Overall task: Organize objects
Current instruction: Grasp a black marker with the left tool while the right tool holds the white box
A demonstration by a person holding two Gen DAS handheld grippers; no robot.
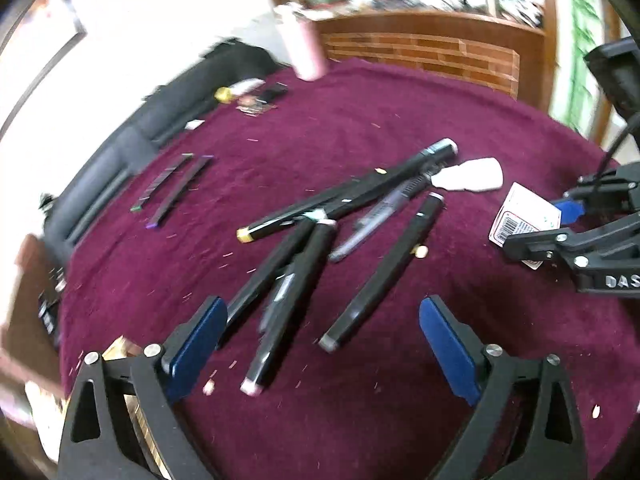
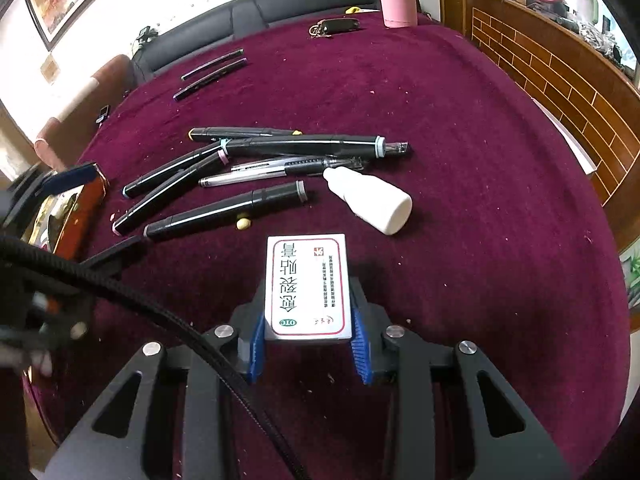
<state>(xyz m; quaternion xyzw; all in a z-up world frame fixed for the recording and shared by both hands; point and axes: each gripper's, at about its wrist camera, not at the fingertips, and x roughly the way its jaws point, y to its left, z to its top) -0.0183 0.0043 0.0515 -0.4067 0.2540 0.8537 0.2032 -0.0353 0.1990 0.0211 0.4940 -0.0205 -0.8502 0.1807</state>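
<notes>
Box [image 2: 308, 286] apparently between right fingers [image 2: 362, 344]

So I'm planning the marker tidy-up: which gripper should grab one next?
Left. The left gripper is open above the markers, while the right gripper is shut on the box.

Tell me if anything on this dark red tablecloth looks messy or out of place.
The black marker pens lie in a crisscrossed heap, some overlapping, not lined up. A white plastic dropper bottle lies on its side, its nozzle against them. One long black marker seems to have its tip uncapped. Pale crumbs dot the dark red tablecloth.
</notes>
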